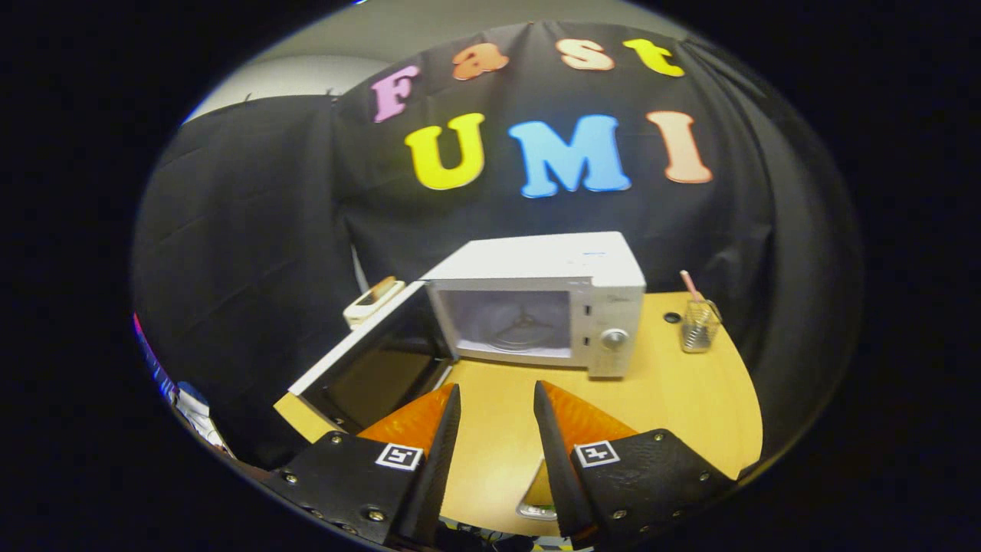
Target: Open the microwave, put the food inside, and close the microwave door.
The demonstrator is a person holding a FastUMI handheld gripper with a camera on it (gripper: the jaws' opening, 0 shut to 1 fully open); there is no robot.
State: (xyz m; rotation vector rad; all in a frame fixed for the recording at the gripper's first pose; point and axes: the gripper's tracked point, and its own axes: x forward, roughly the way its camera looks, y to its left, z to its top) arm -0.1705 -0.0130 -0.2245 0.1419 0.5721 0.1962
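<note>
The microwave (540,303) stood on the worktop (674,391) with its door (368,360) swung open. The gripper (497,399) was open and empty, well before it.

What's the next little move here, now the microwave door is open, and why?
Probably go for the food: the microwave stands beyond the fingers with its door swung wide and its cavity bare apart from the turntable. The gripper is open and holds nothing. A small item lies on the table low between the fingers; it may be the food, though I cannot tell.
</note>
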